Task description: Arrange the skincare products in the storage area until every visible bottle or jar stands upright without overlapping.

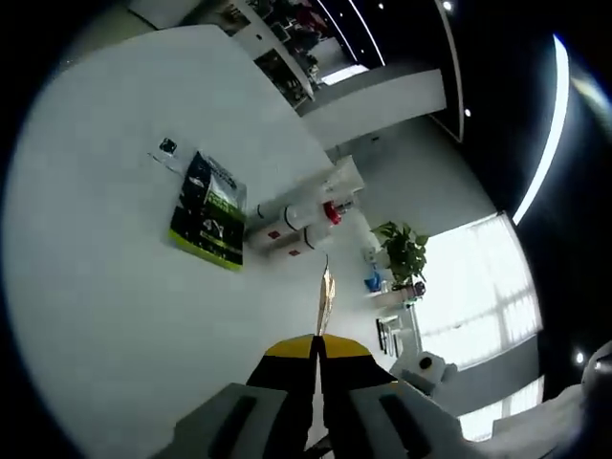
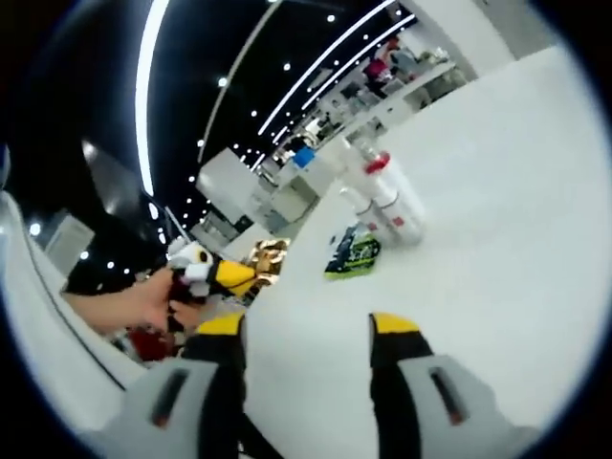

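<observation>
So right now I'm looking along my left gripper (image 1: 316, 359) and its yellow-tipped fingers (image 1: 287, 349) are sitting pressed together, nothing between them, hovering over the white counter (image 1: 105, 287). Over in the right gripper view, my right gripper (image 2: 308, 330) is spreading its fingers (image 2: 222, 325) wide apart with only bare counter showing in the gap. The left gripper is poking into that view from the left edge, with a hand (image 2: 143, 301) wrapped around it. Further out on the counter, a green and black packet (image 1: 207, 212) is lying flat, and just beyond it the white bottles (image 1: 292, 222) are clustered together, one with a red cap; I can't tell whether they're standing or lying. Past the counter's edge a potted plant (image 1: 404, 251) is sitting by bright windows (image 1: 478, 296).
</observation>
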